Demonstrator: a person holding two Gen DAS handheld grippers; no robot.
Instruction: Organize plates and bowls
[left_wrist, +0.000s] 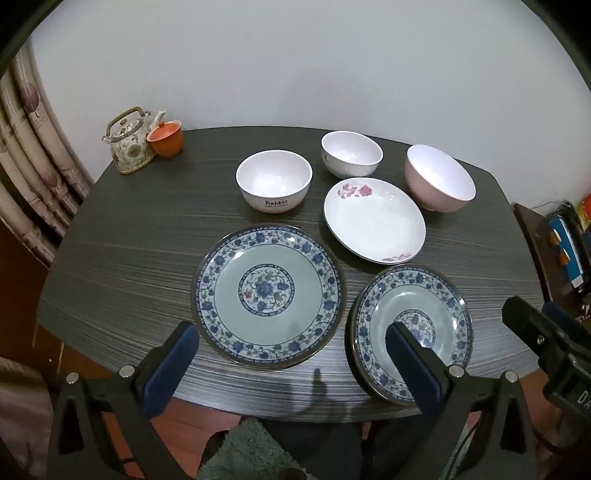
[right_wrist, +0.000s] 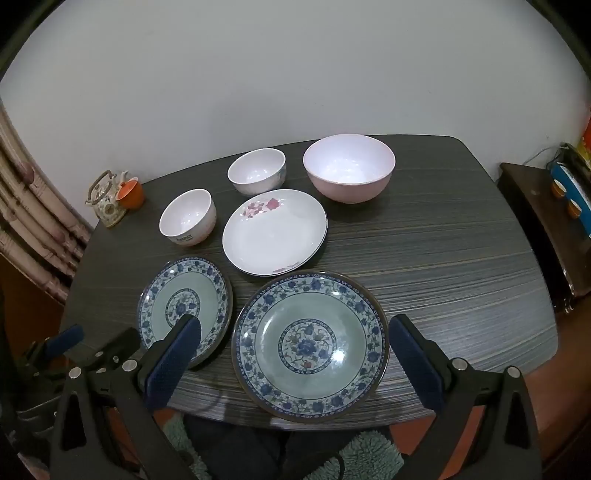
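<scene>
We hold both grippers above the near edge of the dark table (left_wrist: 129, 240), and nothing is between the fingers: the left gripper (left_wrist: 291, 354) is spread wide, and the right gripper (right_wrist: 295, 347) also. Two blue-patterned plates (left_wrist: 269, 295) (right_wrist: 310, 345) lie side by side in front. Behind them are a white plate with pink flowers (left_wrist: 373, 219), a "Rabbit" bowl (left_wrist: 274, 184), a small white bowl (left_wrist: 351, 152) and a pink bowl (left_wrist: 437, 176), all apart.

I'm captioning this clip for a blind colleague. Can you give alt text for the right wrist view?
Open right gripper hovers above a blue floral plate at the near edge of a dark table. A second blue plate, a white plate and three bowls sit beyond.
</scene>
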